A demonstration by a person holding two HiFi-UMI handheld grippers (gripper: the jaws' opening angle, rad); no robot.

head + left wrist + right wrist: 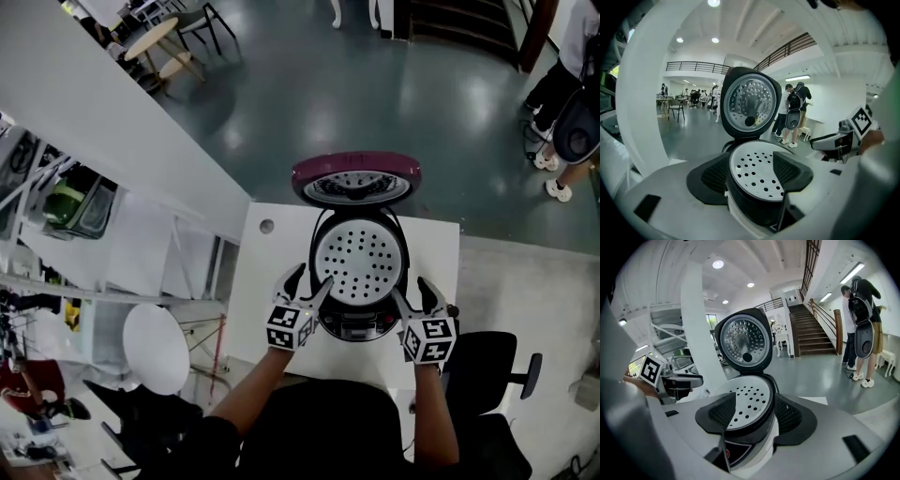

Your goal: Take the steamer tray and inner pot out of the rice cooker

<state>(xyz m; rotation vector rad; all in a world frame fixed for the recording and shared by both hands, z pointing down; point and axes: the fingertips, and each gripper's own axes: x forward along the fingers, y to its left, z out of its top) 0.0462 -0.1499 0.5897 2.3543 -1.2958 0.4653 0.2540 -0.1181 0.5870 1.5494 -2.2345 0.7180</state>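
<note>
Jaws of left gripper (751,171): spread wide, nothing pinched. The left near rim of the steamer tray (757,174) is straddled, with one pad (710,176) outside the cooker wall and the other over the tray. Contact cannot be told.
Jaws of right gripper (752,416): spread wide, nothing pinched. The right near rim of the tray is straddled in the same way, one pad over the tray and one outside the wall.
Steamer tray: white, round and perforated. It is seated level in the mouth of the rice cooker (360,325).
Inner pot: covered by the tray and not made out.
Lid (356,178): stands open and upright at the far side of the cooker. A maroon outer shell is seen from above, and a perforated metal inner plate is turned toward both grippers.
Rice cooker: dark-bodied, set on the white table (258,281), with its front panel toward the person.
Marker cubes (289,326): one is carried behind the jaws of each gripper, at the near edge of the cooker.
Surroundings: a black chair (489,367) is just beside the table's right near corner. Persons (562,103) are seen well apart on the grey-green floor.
</note>
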